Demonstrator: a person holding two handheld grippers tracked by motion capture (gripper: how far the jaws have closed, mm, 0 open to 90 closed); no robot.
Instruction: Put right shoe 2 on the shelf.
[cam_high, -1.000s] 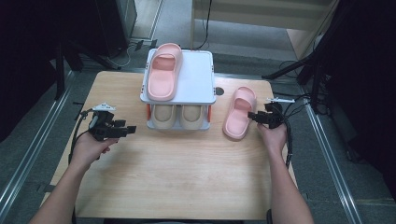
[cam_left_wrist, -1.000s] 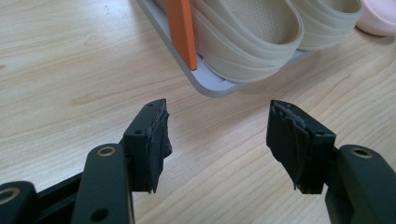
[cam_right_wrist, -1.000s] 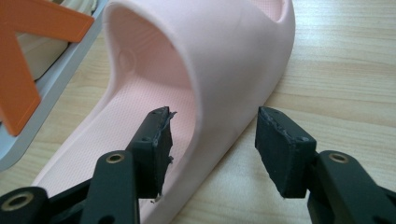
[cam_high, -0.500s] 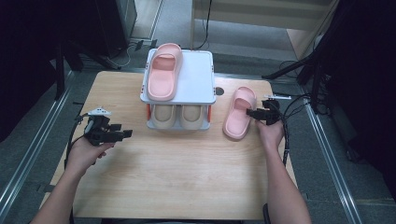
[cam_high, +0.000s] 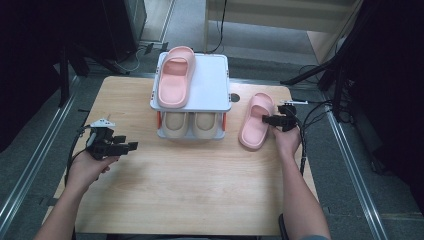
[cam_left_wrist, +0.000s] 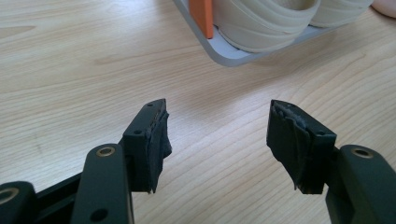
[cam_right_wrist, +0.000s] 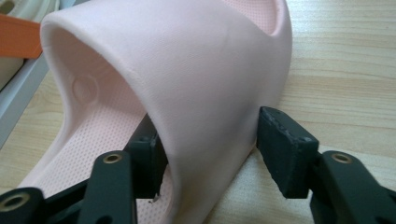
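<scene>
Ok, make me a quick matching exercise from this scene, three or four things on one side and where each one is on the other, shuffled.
Things:
1. pink slipper by the right gripper
2. other pink slipper
3. beige slippers
4. left gripper

Places or states:
A. on the rack's lower shelf
B. open over bare table
C. on the rack's top shelf
D. on the table right of the rack, strap between the right gripper's jaws

Pairs: 1-D, 2-C, 3-A, 4-B

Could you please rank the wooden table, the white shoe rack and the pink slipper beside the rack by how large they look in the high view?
1. Wooden table, clearly largest.
2. White shoe rack.
3. Pink slipper beside the rack, smallest; the right gripper has its jaws around the slipper's strap.
</scene>
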